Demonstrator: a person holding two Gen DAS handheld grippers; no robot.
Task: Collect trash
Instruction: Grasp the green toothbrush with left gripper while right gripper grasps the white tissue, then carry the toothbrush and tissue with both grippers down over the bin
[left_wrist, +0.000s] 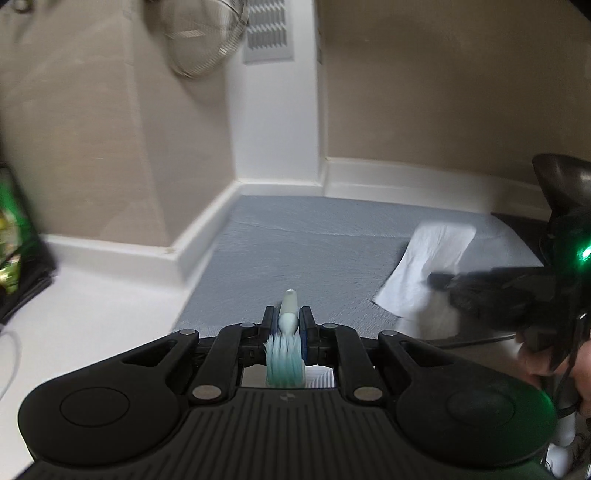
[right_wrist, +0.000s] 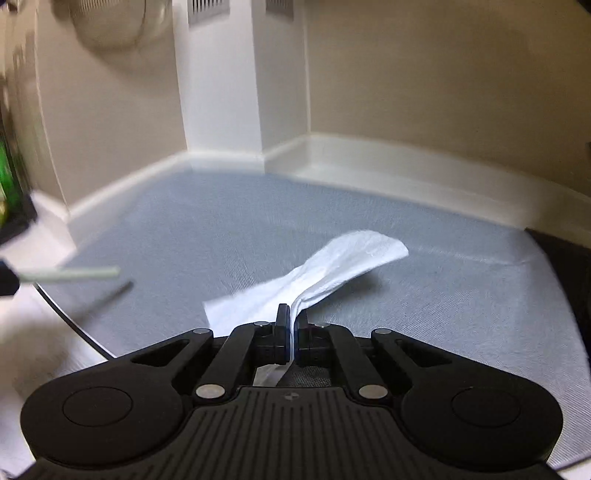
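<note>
My left gripper (left_wrist: 287, 316) is shut on a pale green toothbrush (left_wrist: 287, 325), bristles toward the camera and handle pointing forward over the grey-blue mat (left_wrist: 295, 243). The toothbrush handle also shows at the left in the right wrist view (right_wrist: 70, 274). My right gripper (right_wrist: 291, 317) is shut on a white paper tissue (right_wrist: 343, 258) and holds it lifted above the mat. In the left wrist view the right gripper (left_wrist: 439, 278) appears at the right with the tissue (left_wrist: 424, 266) hanging from it.
The mat lies in a corner of beige walls with white baseboards (left_wrist: 207, 225). A wire-mesh bowl (left_wrist: 203, 37) hangs on the left wall beside a vent (left_wrist: 267, 29). A green and black package (left_wrist: 14, 240) stands at the far left. A thin cable (right_wrist: 70, 325) crosses the white floor.
</note>
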